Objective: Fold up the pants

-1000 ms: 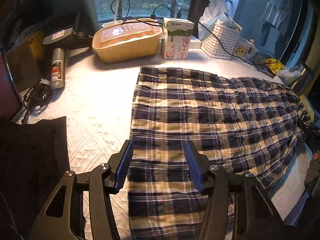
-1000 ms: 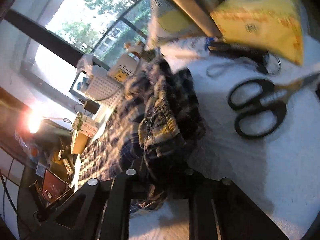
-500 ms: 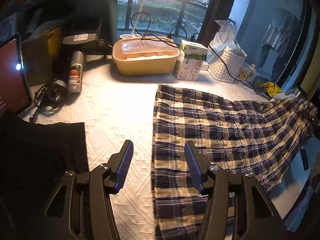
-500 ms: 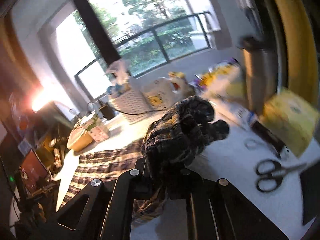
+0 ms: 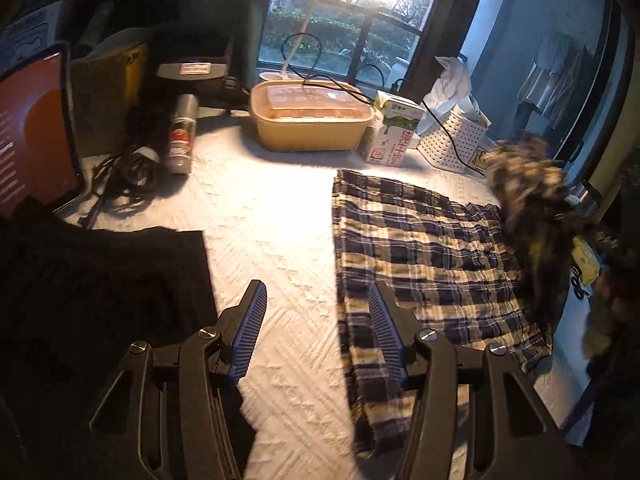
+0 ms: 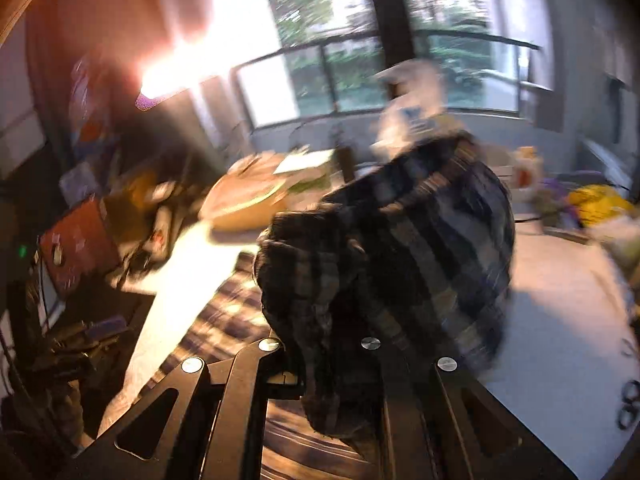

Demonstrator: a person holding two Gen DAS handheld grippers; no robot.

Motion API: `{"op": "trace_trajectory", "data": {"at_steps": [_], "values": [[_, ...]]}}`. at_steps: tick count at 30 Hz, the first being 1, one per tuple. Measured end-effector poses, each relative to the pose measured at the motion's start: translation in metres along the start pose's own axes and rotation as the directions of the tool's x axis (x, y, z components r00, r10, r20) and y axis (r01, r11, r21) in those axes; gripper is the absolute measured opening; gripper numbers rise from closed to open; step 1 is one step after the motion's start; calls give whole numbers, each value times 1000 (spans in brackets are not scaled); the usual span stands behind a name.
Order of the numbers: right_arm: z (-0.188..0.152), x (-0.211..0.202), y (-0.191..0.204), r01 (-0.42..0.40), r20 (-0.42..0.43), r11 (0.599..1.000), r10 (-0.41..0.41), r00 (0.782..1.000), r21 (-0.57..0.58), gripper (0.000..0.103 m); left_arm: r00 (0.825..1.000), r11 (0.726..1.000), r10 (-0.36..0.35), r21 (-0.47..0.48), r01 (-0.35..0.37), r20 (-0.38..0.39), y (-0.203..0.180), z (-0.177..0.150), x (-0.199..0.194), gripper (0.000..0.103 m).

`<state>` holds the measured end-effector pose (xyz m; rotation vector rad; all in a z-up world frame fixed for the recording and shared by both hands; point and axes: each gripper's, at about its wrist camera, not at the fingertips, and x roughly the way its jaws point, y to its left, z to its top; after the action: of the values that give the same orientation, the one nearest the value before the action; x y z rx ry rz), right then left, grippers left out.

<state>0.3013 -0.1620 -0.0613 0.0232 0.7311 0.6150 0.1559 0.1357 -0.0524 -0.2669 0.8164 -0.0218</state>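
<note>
At far left of the left wrist view, a lit tablet screen [image 5: 34, 128] leans upright, with a black garment [image 5: 92, 280] spread in front of it on the white textured tablecloth [image 5: 264, 216]. Beside the screen lie coiled black cables [image 5: 128, 176] and a spray can [image 5: 182, 140] on its side. Further right, at the back by the window, stand a tan lidded container [image 5: 310, 118], then a milk carton [image 5: 392, 132], then a white perforated basket [image 5: 452, 140].

Low in the middle, the left gripper [image 5: 318, 320] hangs above the cloth with its jaws spread and nothing between them; its right finger overlaps the near left edge of the plaid pants [image 5: 420, 248], though contact cannot be judged.

The pants lie flat to the right of centre, one end near the carton. Their far right portion is lifted off the table in a blurred bunch.

In the right wrist view, the right gripper [image 6: 326, 344] is pinched tight on that raised bunch of plaid pants [image 6: 400, 248], which drapes over the fingers and hides their tips. The flat part of the garment trails down to the left below it. Scissors handles [image 6: 630, 404] show at the right edge.
</note>
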Motion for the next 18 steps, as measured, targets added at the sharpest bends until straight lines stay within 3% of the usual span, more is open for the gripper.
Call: {"op": "trace_trajectory", "data": {"at_steps": [5,9,15,16,18], "values": [[-19,52,56,-80,-115,993,69,991,-89,9,1000,999,13,-36,-13,2,18,-6,-7,53],[-42,88,99,-49,-212,971,-2,977,-234,9,1000,998,31,-59,-31,-5,31,-11,-9,53],[-46,87,103,-54,-208,968,2,978,-245,10,999,996,42,-74,-43,-20,37,-12,-6,53],[-45,86,104,-59,-207,968,7,978,-245,12,999,996,44,-74,-45,-20,37,-11,-6,53],[-45,79,102,-80,-212,965,25,977,-251,29,999,996,45,-70,-46,-21,34,-10,-5,53]]}}
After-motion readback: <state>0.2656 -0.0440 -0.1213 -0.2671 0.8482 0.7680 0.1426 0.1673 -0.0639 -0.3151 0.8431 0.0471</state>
